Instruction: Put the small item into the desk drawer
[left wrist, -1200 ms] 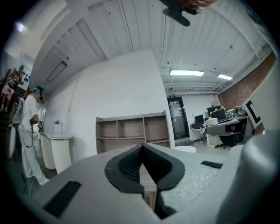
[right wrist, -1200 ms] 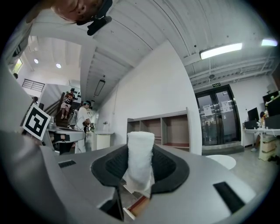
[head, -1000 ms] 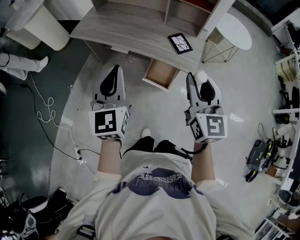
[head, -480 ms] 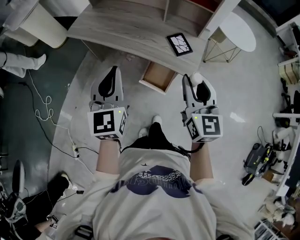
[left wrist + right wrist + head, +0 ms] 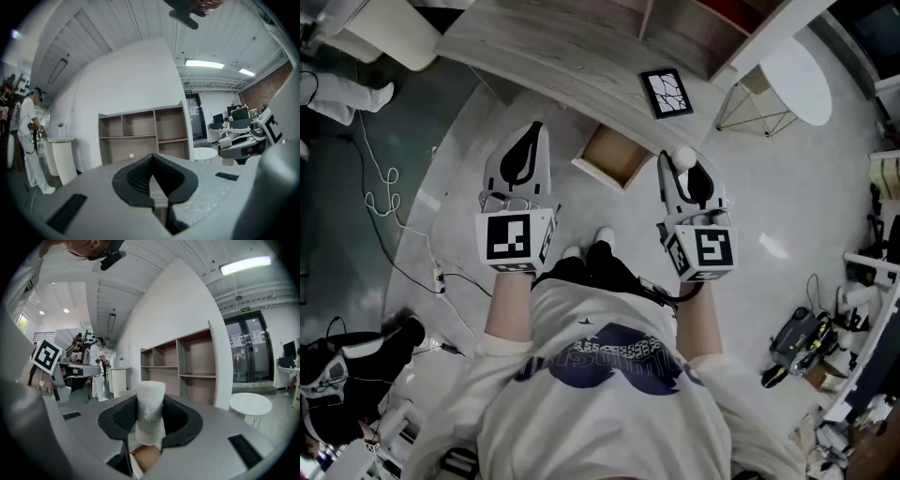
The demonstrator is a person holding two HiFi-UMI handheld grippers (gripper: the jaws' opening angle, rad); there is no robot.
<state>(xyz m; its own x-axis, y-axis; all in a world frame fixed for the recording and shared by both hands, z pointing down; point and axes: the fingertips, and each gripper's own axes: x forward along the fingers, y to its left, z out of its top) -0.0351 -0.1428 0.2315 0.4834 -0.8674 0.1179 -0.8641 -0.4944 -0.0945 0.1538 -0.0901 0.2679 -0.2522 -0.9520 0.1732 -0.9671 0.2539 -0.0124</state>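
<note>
The small item is a white fuzzy cylinder, and my right gripper is shut on it, holding it upright just right of the open wooden drawer. In the right gripper view the small item stands between the black pads of the right gripper. The drawer juts out from under the grey wood desk. My left gripper hovers left of the drawer. In its own view the left gripper is shut, with nothing between its jaws.
A black-framed picture lies on the desk near its front edge. A round white side table stands at the right. Cables trail over the floor at the left. Tools lie on the floor at the right. A person's legs show at the far left.
The person has stepped nearer to the desk. Both grippers have come closer to the open drawer, the right one shifting left with the white item still in it.
</note>
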